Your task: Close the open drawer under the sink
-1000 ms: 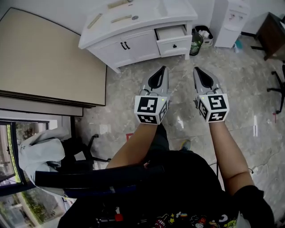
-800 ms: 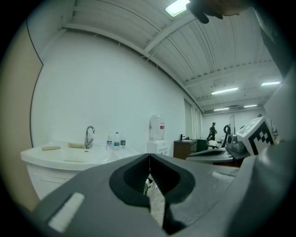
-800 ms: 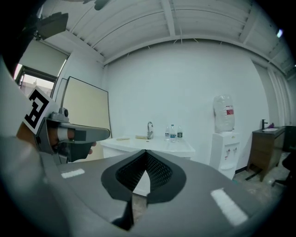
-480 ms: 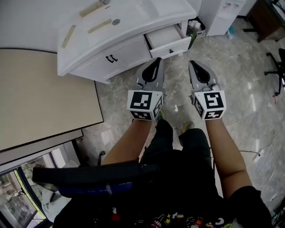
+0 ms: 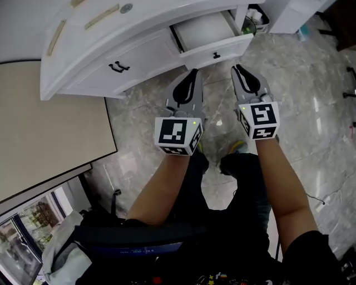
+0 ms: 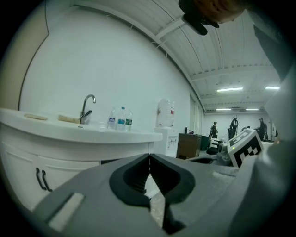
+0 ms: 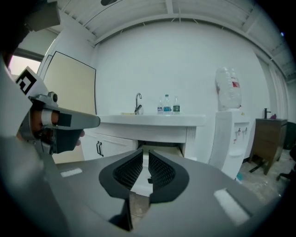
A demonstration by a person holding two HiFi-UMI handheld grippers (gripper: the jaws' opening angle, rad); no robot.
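Note:
The white drawer stands pulled out from the right side of the white sink cabinet; its front carries a small dark knob. Both grippers hover over the floor just in front of it. My left gripper is shut and empty, its tips meeting in the left gripper view. My right gripper points at the drawer front just right of the knob. In the right gripper view its jaws stand a narrow slit apart, and the drawer shows straight ahead through it. Neither gripper touches the drawer.
A large beige board leans at the left. A faucet and water bottles stand on the counter. A water dispenser and a waste bin sit right of the cabinet. The floor is marble tile.
The cabinet and drawer have come closer and larger in view as the person stepped forward. Both grippers now sit just short of the drawer front, held as before.

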